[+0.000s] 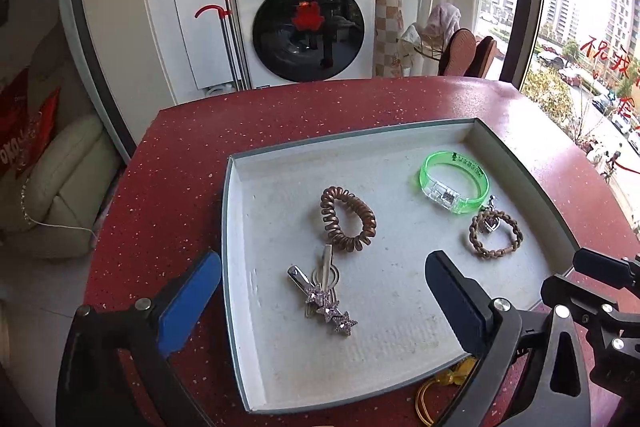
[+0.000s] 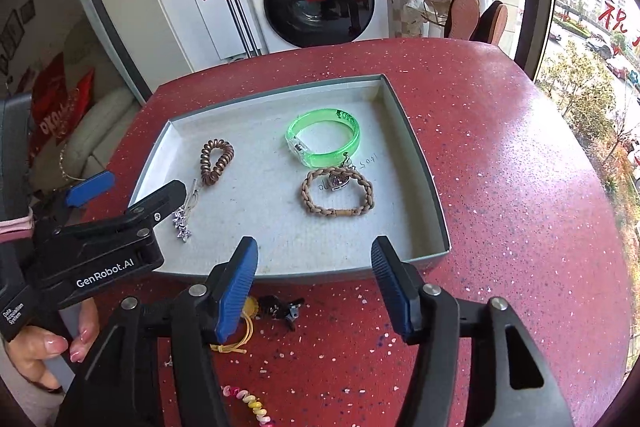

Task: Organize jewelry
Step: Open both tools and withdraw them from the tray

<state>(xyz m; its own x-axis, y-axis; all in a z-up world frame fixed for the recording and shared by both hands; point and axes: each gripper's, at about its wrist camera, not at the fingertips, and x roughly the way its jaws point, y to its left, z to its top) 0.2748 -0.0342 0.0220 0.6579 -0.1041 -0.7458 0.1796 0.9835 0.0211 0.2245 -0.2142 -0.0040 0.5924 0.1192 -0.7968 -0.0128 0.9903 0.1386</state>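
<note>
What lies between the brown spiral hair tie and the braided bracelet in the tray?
Only bare tray floor lies between the spiral hair tie and the braided bracelet; the right wrist view shows it plainly. The green bangle sits farther back.

Showing glossy speckled red stone-like tabletop (image 2: pixel 500 155); matt, rough grey card tray (image 2: pixel 416 147); shining translucent green plastic bangle (image 2: pixel 324 139); gleaming metal star clip (image 1: pixel 324 303); glinting coppery plastic coil (image 1: pixel 347 219).

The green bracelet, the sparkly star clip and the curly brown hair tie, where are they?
green bracelet (image 2: pixel 344 135): right wrist view, on its green band at the right side.
sparkly star clip (image 1: pixel 330 311): left wrist view, on the middle star.
curly brown hair tie (image 1: pixel 362 211): left wrist view, on the coil's right side.
</note>
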